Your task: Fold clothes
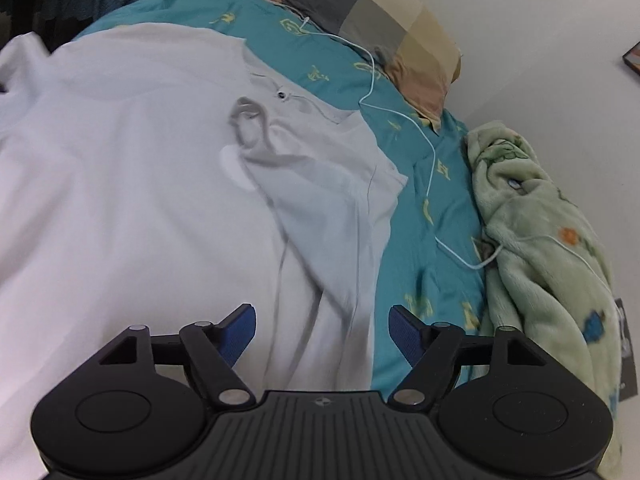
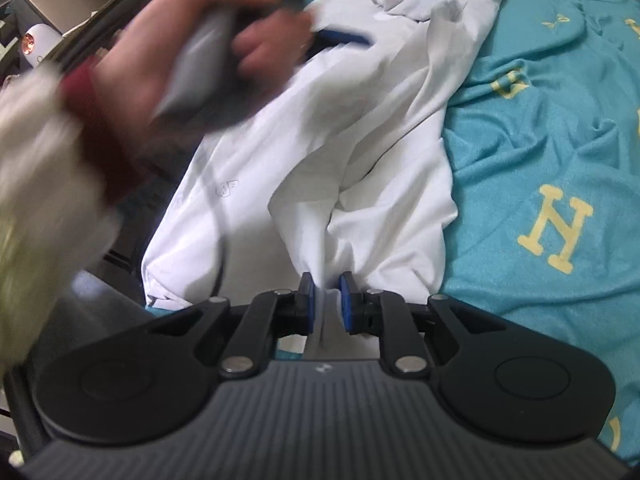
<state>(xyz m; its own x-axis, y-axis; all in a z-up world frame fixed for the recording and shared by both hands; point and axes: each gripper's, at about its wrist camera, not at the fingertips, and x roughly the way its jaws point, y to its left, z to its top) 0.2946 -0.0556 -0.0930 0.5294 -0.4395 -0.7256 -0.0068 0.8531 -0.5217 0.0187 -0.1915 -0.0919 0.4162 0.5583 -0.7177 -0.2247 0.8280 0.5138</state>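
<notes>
White shirt point(image 2: 384, 128) lengthwise, collar prob. far; right tongs point(image 2: 329, 304) pinch hem.

Bare teal bedsheet point(image 2: 540, 140) lies clear; white cable point(image 1: 430, 168) and green blanket point(image 1: 532, 216) crowd its edge.

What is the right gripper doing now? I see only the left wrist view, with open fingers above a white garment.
Observer: The right gripper is shut on a bunched fold of the white garment, near its lower edge.
Operator: Is my left gripper visible from there?
Observer: Partly. A hand holds it over the garment's upper part; one blue finger tip shows, but all is blurred by motion.
Operator: What lies beside the garment on that side?
Observer: The teal bedsheet with yellow letters, wrinkled next to the garment.
</notes>
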